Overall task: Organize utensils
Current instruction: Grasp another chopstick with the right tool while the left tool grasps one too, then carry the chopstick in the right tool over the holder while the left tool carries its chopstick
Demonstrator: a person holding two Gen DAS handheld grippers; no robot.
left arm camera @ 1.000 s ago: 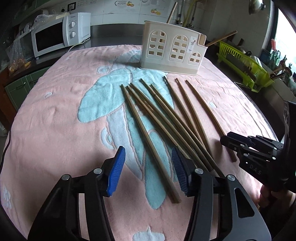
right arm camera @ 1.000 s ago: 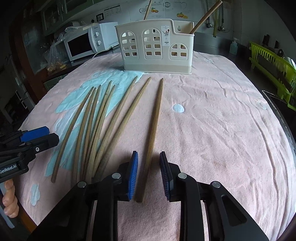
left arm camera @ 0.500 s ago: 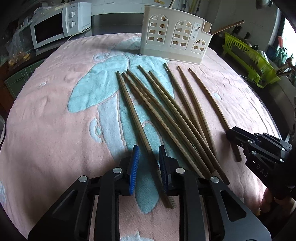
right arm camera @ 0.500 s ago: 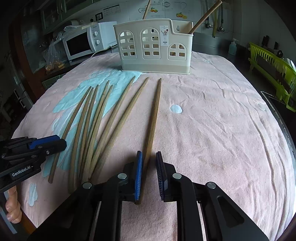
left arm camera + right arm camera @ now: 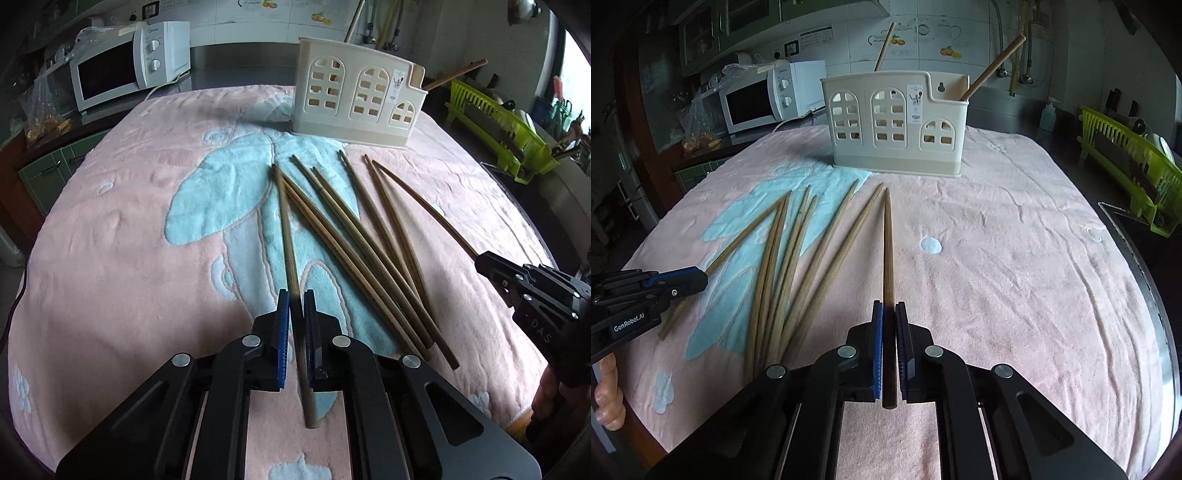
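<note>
Wooden chopsticks (image 5: 369,236), long and tapered, lie fanned.

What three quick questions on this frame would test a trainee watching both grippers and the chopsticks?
1. True or false: the left gripper is shut on a chopstick.
2. What does the right gripper hold? A) a chopstick B) a spoon C) nothing
3. Fill in: behind the loose chopsticks on the pink towel stands a cream utensil ____.

Key: 1 true; 2 A; 3 holder, with two sticks already in it.
</note>
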